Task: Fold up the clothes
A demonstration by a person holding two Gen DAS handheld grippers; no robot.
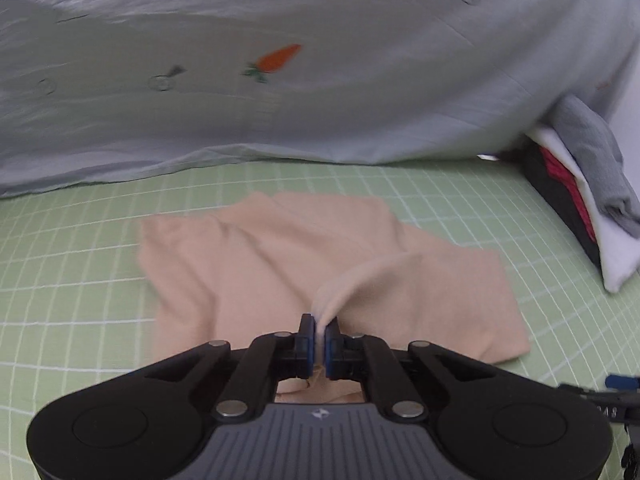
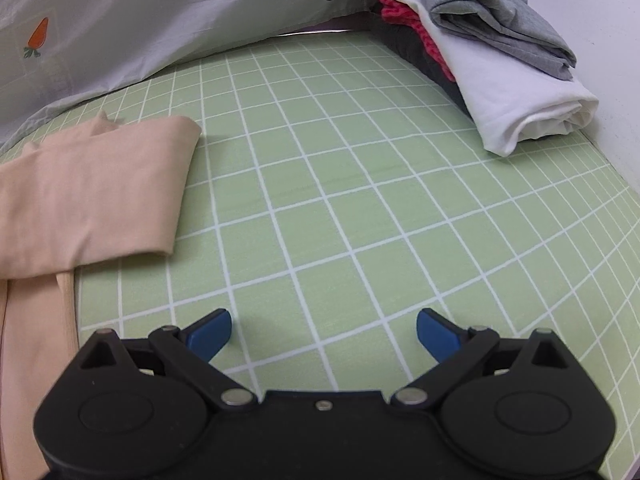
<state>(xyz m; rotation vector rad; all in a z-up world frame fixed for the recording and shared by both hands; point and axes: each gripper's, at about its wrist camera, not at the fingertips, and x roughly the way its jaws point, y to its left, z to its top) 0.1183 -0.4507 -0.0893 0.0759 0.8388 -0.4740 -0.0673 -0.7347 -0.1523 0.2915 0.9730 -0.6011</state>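
Observation:
A peach garment (image 1: 280, 264) lies partly folded on the green checked sheet (image 1: 80, 248). My left gripper (image 1: 319, 330) is shut on a raised fold of its near edge, and the pinched cloth rises in a ridge to the right. In the right wrist view the same peach garment (image 2: 92, 192) lies at the left, folded over itself. My right gripper (image 2: 324, 330) stands open above bare sheet to the right of the garment, with nothing between its blue pads (image 2: 210, 330).
A pale grey quilt with a carrot print (image 1: 280, 80) lies bunched across the back. A pile of folded clothes (image 2: 500, 72), grey on white over red and black, sits at the back right. A white surface (image 2: 592, 20) borders the sheet on the right.

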